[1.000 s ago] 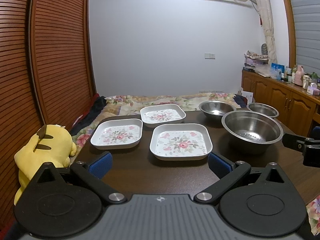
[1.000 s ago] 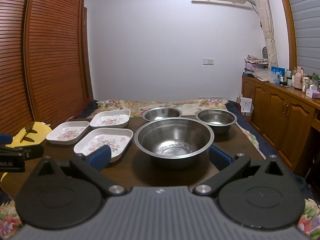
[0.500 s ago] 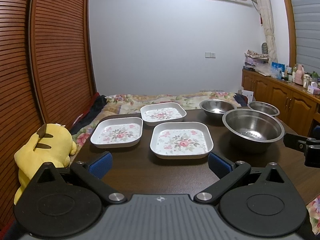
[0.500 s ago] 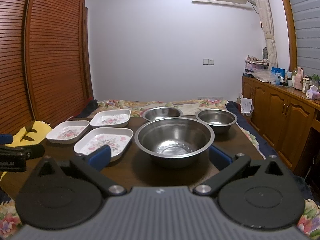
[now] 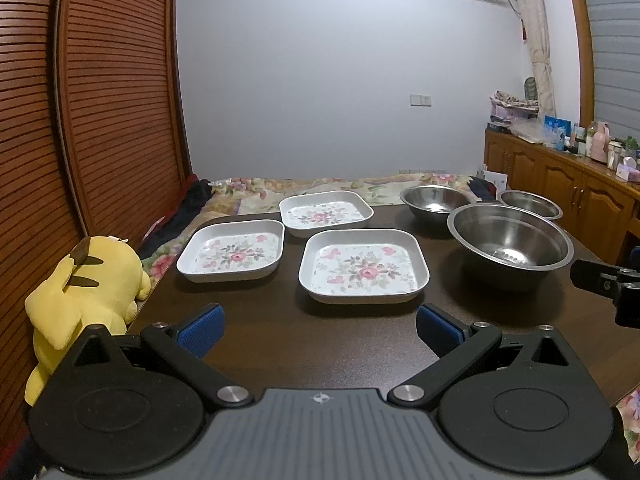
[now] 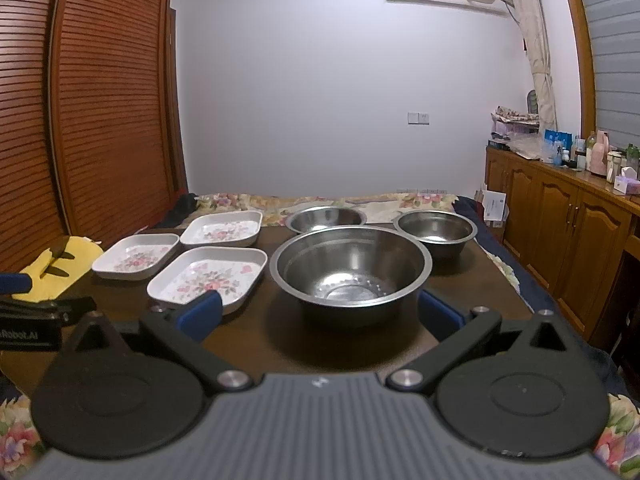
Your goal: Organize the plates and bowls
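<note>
Left gripper (image 5: 318,326) jaws apart, empty, above the near edge of the dark table (image 5: 280,340). Right gripper (image 6: 320,314) jaws apart, empty, its blue pads either side of the large steel bowl (image 6: 350,270). Three floral square plates (image 5: 362,264) (image 5: 232,254) (image 5: 325,217) sit unstacked on the table's left half; two smaller steel bowls (image 6: 326,220) (image 6: 435,231) at the far right edge. Yellow plush toy (image 5: 86,276) off the left edge.

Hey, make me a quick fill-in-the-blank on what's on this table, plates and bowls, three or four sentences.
1. The table holds ___ floral square plates.
2. The steel bowls number ___.
3. The largest bowl sits directly ahead of the ___ tool.
4. The yellow plush toy lies off the table's ___ side.

Missing words: three; three; right; left
</note>
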Demonstrator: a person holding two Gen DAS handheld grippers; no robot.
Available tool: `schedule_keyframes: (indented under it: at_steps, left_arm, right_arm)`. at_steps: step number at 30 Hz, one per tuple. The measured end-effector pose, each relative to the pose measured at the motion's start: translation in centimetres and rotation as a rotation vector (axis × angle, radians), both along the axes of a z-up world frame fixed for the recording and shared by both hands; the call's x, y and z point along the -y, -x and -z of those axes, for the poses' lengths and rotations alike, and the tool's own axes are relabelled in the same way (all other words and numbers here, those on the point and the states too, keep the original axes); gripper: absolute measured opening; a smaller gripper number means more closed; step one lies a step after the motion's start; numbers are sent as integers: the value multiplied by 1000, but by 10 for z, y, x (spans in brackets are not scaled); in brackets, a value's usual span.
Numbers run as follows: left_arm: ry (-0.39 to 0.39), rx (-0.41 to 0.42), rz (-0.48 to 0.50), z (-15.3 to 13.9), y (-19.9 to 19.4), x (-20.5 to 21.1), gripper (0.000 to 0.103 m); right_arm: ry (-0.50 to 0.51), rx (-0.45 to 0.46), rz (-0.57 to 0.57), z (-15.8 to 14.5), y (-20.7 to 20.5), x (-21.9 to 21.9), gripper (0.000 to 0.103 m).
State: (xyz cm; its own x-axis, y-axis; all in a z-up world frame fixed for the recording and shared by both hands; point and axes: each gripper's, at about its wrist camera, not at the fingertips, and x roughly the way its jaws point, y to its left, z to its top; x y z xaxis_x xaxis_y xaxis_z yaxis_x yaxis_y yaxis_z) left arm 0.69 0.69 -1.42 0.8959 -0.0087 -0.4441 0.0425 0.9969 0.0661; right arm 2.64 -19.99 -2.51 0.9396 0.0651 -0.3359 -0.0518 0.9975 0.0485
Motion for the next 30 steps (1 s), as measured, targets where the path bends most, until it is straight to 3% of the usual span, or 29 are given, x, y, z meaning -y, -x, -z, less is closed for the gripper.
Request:
schedule_keyframes:
  at_steps: [9,26,30]
  left_arm:
    - [6,-14,2,2,-1,-1,103]
    - [73,-204,6,31,-36,-28,103]
    - [80,-177,8,30,-39,-37,103]
  right_arm:
    - [0,-5,0,1,-2,0,103]
    - [32,-35,-140,3,-42,-32,103]
    - [26,-33,-192,0,-49,-43,103]
